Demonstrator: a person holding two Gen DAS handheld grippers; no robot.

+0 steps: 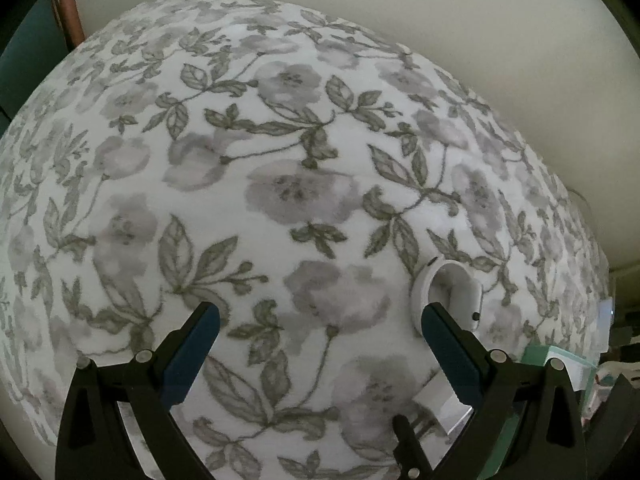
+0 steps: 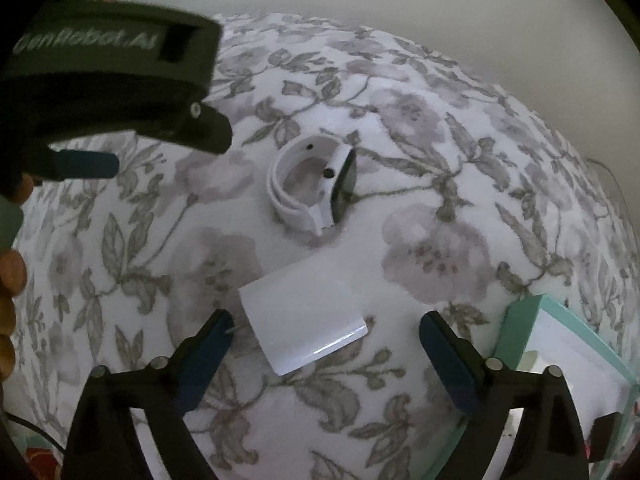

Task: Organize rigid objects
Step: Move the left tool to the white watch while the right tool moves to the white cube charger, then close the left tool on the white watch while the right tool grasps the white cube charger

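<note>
Left wrist view first: the left gripper (image 1: 320, 320) hangs over the white bedspread printed with grey flowers and leaves (image 1: 248, 168), jaws spread wide, nothing between them. Just off its right-hand finger (image 1: 452, 352) lies one white smartwatch with a curled rubber strap (image 1: 448, 292), resting on the cloth, partly hidden by that finger. Lower right, a corner of the flat white glossy box (image 1: 448, 404) peeks out, and beyond it an edge of the mint-green open tray (image 1: 560, 360).

Over to the right wrist view: the right gripper (image 2: 324, 344) is poised above that same white box (image 2: 304, 316), which lies flat on the bedspread between the two blue-padded fingers (image 2: 204, 356). The pads stand clear of it on both sides, so it is released, not gripping. The watch (image 2: 312, 180) sits further up the cloth, dark face turned to the right, well apart from the box. The tray (image 2: 560, 340) waits at the right, close beside the right-hand finger. The left gripper's black body (image 2: 120, 80) looms upper left, with fingers of the person's hand (image 2: 12, 272) at the edge.

My read: this is the pick on the box. Next it calls for closing squarely on the box's sides, then a short carry into the tray.

Count: one watch, one box, one tray, two grippers.
</note>
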